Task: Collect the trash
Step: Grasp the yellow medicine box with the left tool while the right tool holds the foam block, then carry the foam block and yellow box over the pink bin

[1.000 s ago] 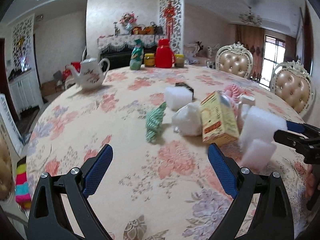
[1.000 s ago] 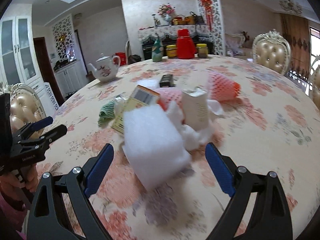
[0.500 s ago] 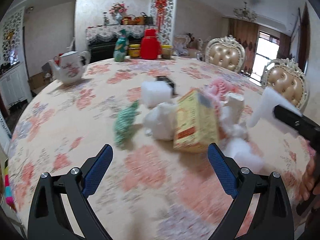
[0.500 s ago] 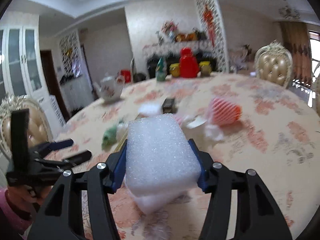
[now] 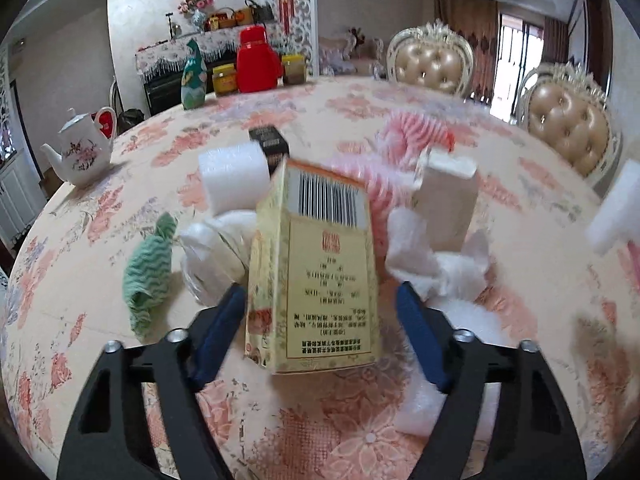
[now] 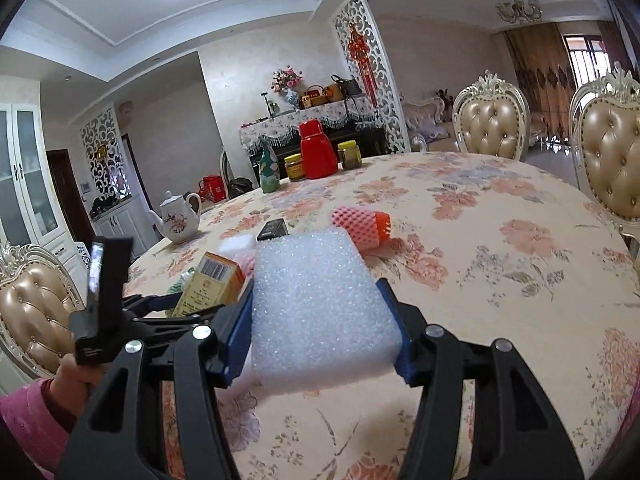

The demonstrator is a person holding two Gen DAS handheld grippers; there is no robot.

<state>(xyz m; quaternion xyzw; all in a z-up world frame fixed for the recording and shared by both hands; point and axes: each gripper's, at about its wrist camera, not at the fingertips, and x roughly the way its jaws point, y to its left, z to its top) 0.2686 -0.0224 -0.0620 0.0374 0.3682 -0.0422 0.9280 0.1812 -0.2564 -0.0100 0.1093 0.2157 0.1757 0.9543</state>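
Left gripper [image 5: 320, 334] now straddles yellow box [image 5: 316, 272]; right gripper [image 6: 318, 330] clamps foam block [image 6: 320, 308].

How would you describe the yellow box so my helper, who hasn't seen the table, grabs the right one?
On the floral tablecloth, look in the trash pile near the front edge. The yellow box stands between the open jaws of the left gripper. Unlike the white carton beside it, it shows a barcode and printed text.
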